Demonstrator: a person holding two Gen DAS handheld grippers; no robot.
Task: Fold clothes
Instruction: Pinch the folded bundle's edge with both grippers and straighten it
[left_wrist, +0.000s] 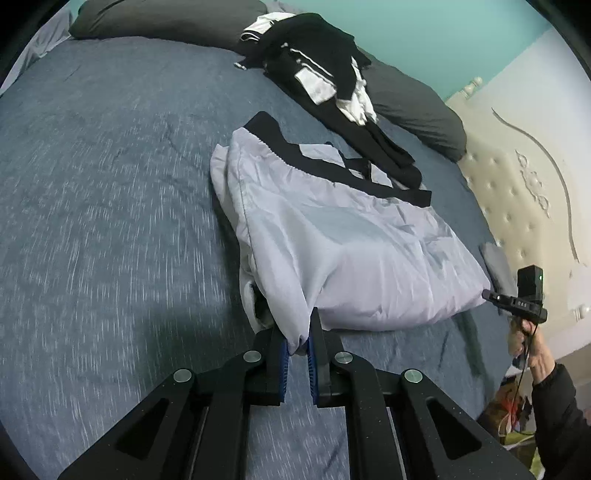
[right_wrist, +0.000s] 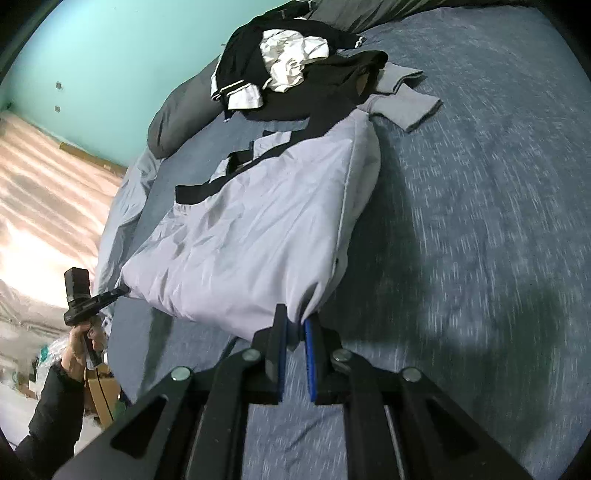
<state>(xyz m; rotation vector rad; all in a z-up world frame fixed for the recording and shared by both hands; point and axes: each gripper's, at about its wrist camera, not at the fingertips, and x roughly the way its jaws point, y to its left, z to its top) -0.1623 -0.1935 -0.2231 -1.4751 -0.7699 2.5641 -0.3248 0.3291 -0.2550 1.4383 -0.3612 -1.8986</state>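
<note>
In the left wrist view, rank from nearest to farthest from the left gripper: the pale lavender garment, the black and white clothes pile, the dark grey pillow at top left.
1. Pale lavender garment, clamped in the left gripper.
2. Black and white clothes pile, beyond it, upper centre.
3. Dark grey pillow, far top left.

Left wrist view: folded garment (left_wrist: 343, 236) lies mid-frame on the bed (left_wrist: 110, 184). Clothes pile (left_wrist: 314, 62) sits behind it, upper centre, against the pillows (left_wrist: 417, 107). Headboard (left_wrist: 524, 177) at right edge.

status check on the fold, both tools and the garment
Left tool and right tool each shut on near corners of light grey garment. Dark clothes pile lies beyond it.
</note>
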